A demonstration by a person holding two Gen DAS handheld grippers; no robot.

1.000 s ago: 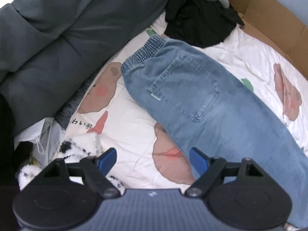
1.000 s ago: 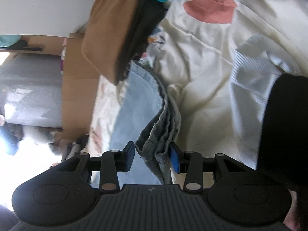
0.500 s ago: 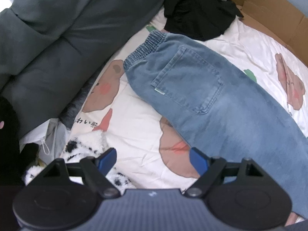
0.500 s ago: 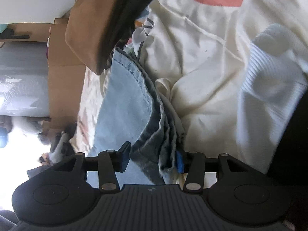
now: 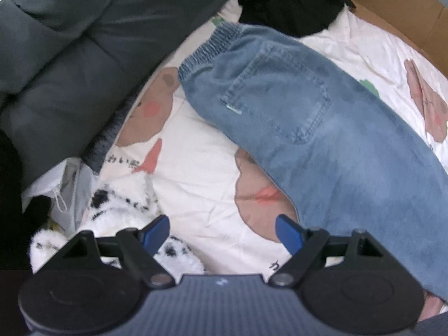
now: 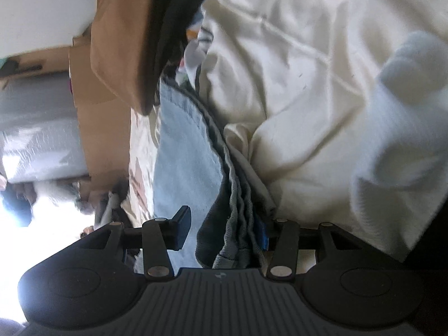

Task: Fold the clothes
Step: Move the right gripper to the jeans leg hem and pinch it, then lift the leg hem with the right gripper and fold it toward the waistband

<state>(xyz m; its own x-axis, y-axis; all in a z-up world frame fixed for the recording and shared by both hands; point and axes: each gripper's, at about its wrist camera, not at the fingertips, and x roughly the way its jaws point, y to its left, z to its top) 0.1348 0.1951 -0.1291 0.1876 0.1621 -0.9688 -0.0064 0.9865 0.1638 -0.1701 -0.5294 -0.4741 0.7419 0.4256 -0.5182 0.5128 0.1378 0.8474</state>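
Observation:
Blue jeans (image 5: pixel 308 117) lie flat on the cartoon-print bed sheet (image 5: pixel 196 168), elastic waistband at the upper left, back pocket up. My left gripper (image 5: pixel 222 232) hangs open over the sheet with nothing between its fingers. Its right fingertip sits just beside the edge of the jeans' leg. In the right wrist view the bunched hem of the jeans (image 6: pixel 232 196) lies between the fingers of my right gripper (image 6: pixel 222 227). The left pad stands apart from the denim, and the cloth rests against the right pad.
A grey quilt (image 5: pixel 70 42) fills the left. A black garment (image 5: pixel 288 0) and a cardboard box (image 5: pixel 406 8) lie beyond the waistband. A white spotted fluffy item (image 5: pixel 117 210) and plastic bag (image 5: pixel 64 184) lie near my left gripper. A white knit garment (image 6: pixel 397 128) lies right of the hem.
My right gripper's jaws have widened, so the hem they pinched now lies loose between them. The left gripper has sunk a little toward the sheet.

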